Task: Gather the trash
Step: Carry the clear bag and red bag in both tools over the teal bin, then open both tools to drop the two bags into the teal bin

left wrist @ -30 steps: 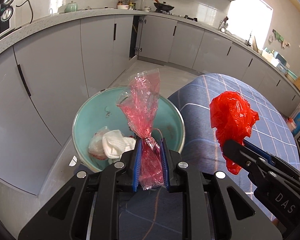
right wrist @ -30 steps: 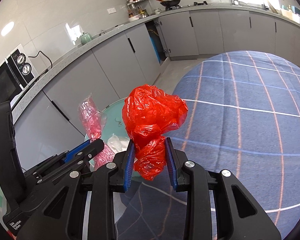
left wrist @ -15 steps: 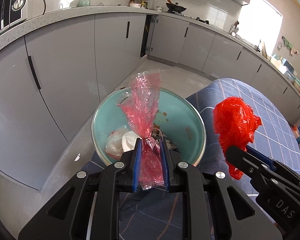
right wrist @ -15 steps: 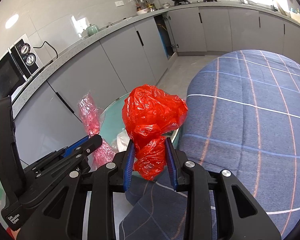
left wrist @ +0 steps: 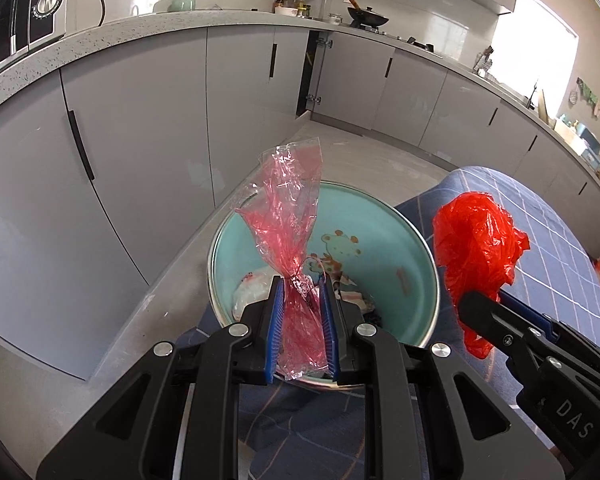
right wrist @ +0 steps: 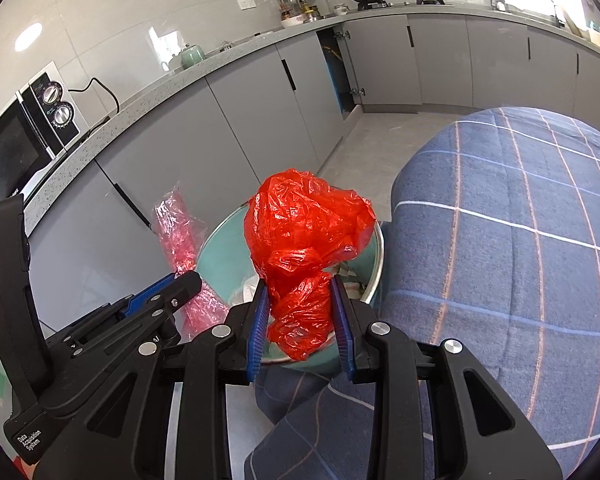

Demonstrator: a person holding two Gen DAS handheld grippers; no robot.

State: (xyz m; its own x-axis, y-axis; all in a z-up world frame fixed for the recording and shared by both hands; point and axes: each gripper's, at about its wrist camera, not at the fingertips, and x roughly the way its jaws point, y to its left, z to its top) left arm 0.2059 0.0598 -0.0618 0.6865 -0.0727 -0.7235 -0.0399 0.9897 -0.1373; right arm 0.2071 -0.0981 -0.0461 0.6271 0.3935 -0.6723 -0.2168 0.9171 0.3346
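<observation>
My left gripper (left wrist: 301,292) is shut on a clear pink plastic wrapper (left wrist: 288,216) that stands up over a teal basin (left wrist: 380,236). The basin holds white crumpled paper (left wrist: 250,292) and other scraps. To its right, my right gripper (right wrist: 298,286) is shut on a crumpled red plastic bag (right wrist: 306,224), held above the basin's rim (right wrist: 376,264). In the left wrist view the red bag (left wrist: 478,248) and right gripper (left wrist: 474,302) appear beside the basin. The right wrist view shows the pink wrapper (right wrist: 178,236) and left gripper (right wrist: 186,278) to the left.
The basin sits at the edge of a table under a blue plaid cloth (right wrist: 520,248). Grey kitchen cabinets (left wrist: 148,128) and a stone counter (left wrist: 112,32) curve behind it. A microwave (right wrist: 24,128) stands on the counter at left. Grey floor (left wrist: 364,152) lies beyond.
Both grippers have moved toward the basin with their loads, so the basin now sits more centred and fuller in both views. Neither grip has changed.
</observation>
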